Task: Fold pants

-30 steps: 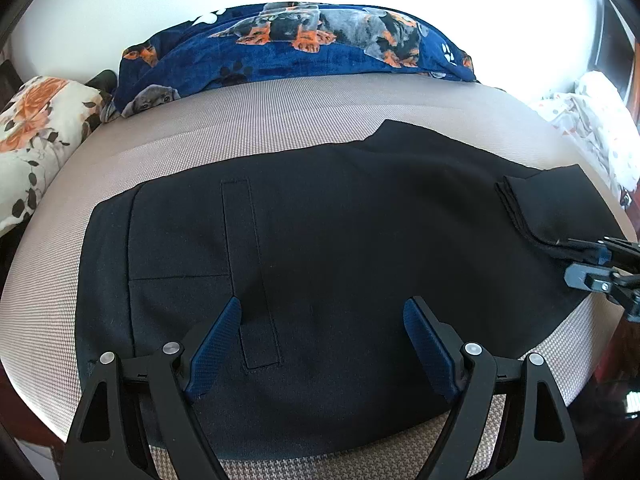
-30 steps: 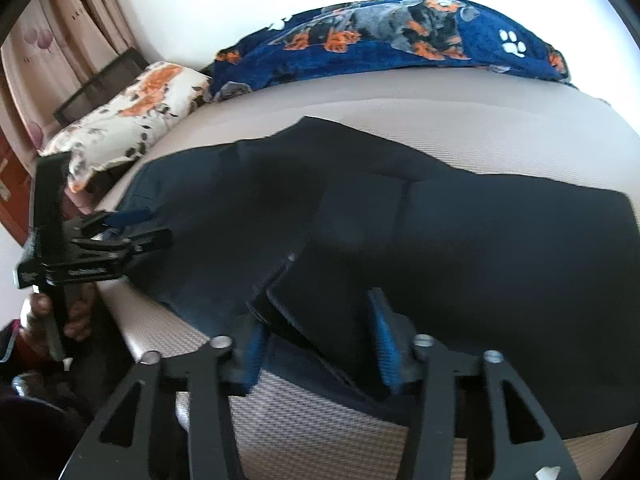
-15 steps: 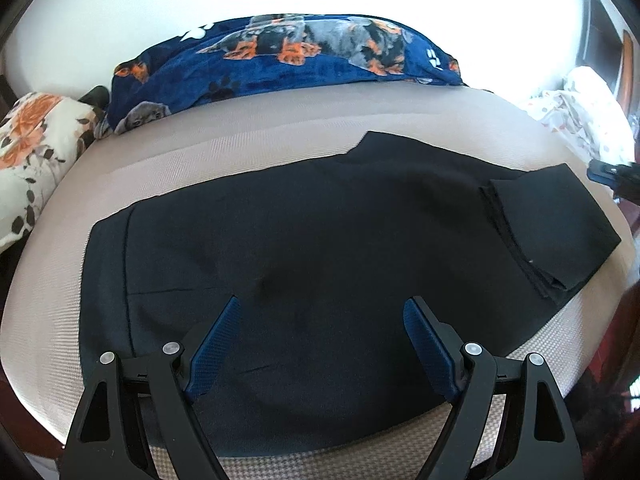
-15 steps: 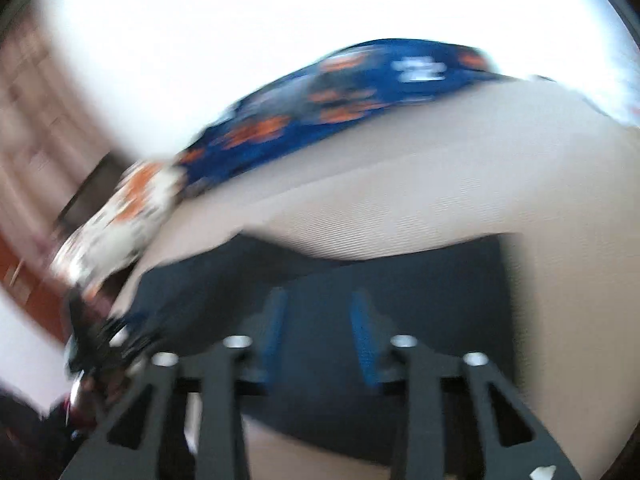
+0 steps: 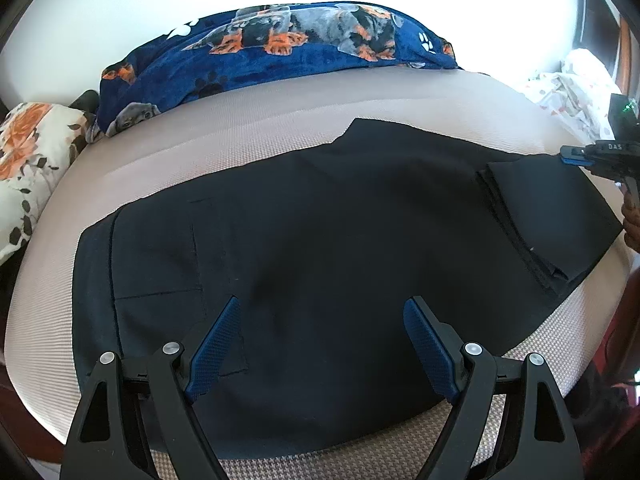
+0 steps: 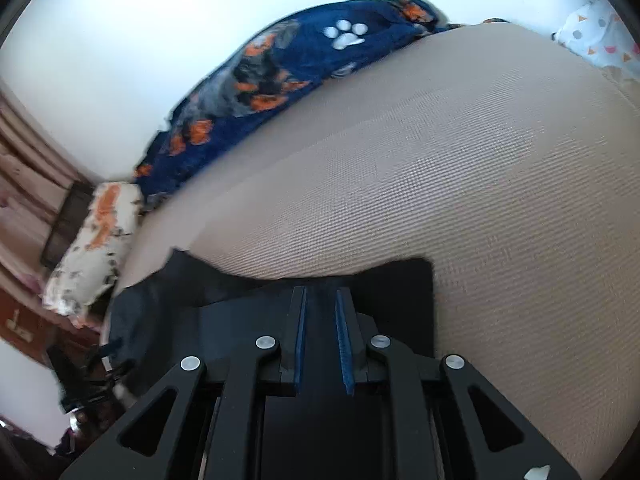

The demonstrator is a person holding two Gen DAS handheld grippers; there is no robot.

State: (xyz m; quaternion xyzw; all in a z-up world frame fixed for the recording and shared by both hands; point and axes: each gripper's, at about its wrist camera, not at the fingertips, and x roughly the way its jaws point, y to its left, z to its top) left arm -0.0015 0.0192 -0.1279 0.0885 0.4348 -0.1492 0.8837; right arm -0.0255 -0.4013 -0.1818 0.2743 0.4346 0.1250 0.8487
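1. Dark pants (image 5: 320, 248) lie spread flat across a beige textured bed (image 5: 280, 120), waistband toward the left of the left wrist view, the leg ends folded back over themselves at the right.
2. The left gripper (image 5: 320, 344) hovers over the near edge of the pants, its blue-padded jaws wide apart and gripping nothing.
3. The right gripper (image 6: 320, 336) sits low over the folded leg end; its jaws have just been closing and now stand narrow, dark cloth below the gap, though whether the pads pinch it cannot be told.
4. A blue dog-print blanket (image 5: 280, 48) lies bunched along the far side, a floral pillow (image 5: 28, 160) at the left.
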